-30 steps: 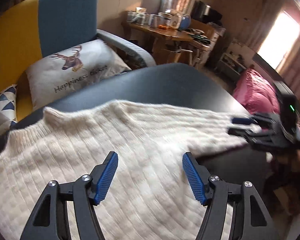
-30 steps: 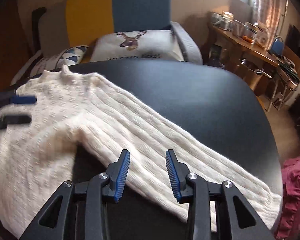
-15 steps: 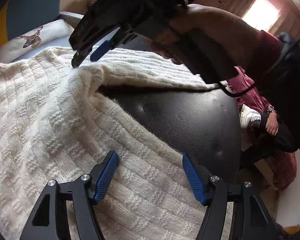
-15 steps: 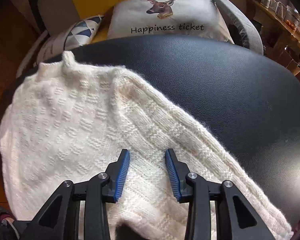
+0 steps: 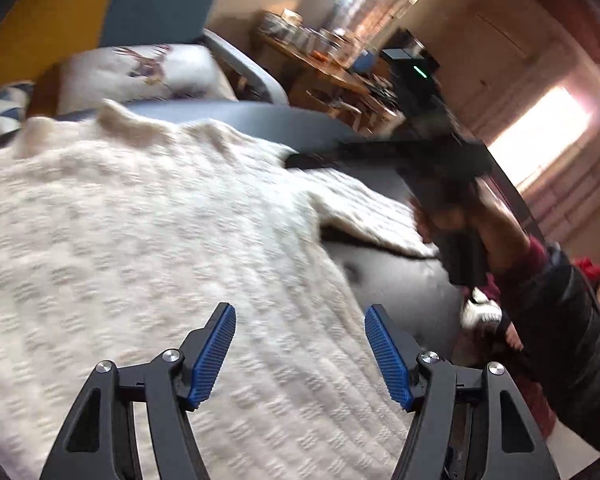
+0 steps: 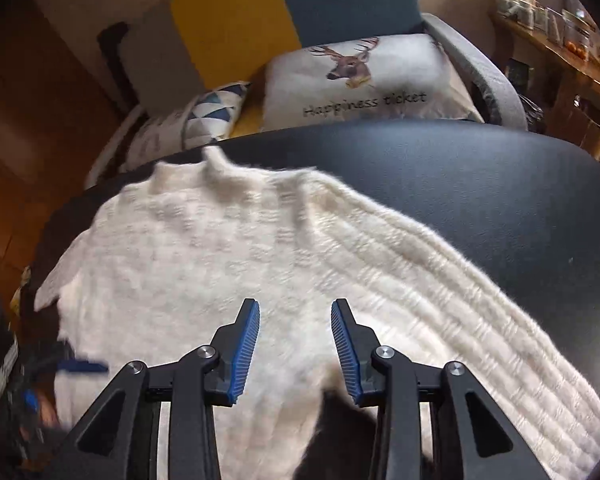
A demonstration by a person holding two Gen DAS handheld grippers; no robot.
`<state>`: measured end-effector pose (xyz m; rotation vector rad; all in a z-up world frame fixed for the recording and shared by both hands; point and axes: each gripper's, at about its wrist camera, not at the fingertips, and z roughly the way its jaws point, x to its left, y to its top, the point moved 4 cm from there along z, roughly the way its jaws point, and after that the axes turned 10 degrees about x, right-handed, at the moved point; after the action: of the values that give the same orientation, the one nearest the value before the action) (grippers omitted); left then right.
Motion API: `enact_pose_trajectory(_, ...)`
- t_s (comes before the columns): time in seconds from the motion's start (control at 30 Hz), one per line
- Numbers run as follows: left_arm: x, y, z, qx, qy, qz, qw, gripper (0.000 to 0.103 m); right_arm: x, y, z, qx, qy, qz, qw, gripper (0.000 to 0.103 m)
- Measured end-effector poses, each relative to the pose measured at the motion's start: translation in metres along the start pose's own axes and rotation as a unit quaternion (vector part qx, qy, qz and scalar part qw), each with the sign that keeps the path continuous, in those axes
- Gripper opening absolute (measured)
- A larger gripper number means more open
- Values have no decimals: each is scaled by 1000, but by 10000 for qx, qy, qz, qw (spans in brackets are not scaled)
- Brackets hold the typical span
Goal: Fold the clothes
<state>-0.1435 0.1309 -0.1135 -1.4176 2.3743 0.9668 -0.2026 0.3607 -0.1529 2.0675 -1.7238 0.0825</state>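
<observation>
left tool point(image 5: 300, 350) jaws wide apart; right tool point(image 6: 295, 346) jaws parted, both empty.

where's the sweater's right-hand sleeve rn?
In the right wrist view the sleeve lies flat on the black table, running from the sweater body toward lower right, just right of the open right claw.

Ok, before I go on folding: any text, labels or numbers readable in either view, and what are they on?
"Happiness ticket": printed in dark letters under the deer picture on the white cushion on the chair, read in the right wrist view.
The same cushion in the left wrist view: print too blurred to read.
Jars and boxes on the wooden shelf: any labels too small to read.
White sweater: no text visible.
</observation>
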Motion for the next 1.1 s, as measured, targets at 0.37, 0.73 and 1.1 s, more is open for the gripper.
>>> enact_pose_trajectory(0.37,188,-186,-196,-890,1341,-2742,9481,68,166,-99,6,-110,1473,-821,9856,38)
enact_pose_trajectory(0.73,132,-257,-149,-513,153,-2343,9707,70,232,-134,56,327,758,-871,9928,38)
enact_pose_trajectory(1.1,118,-243,-129,-529,-37,-2349,9706,7,201,-140,62,244,-467,-682,9963,38)
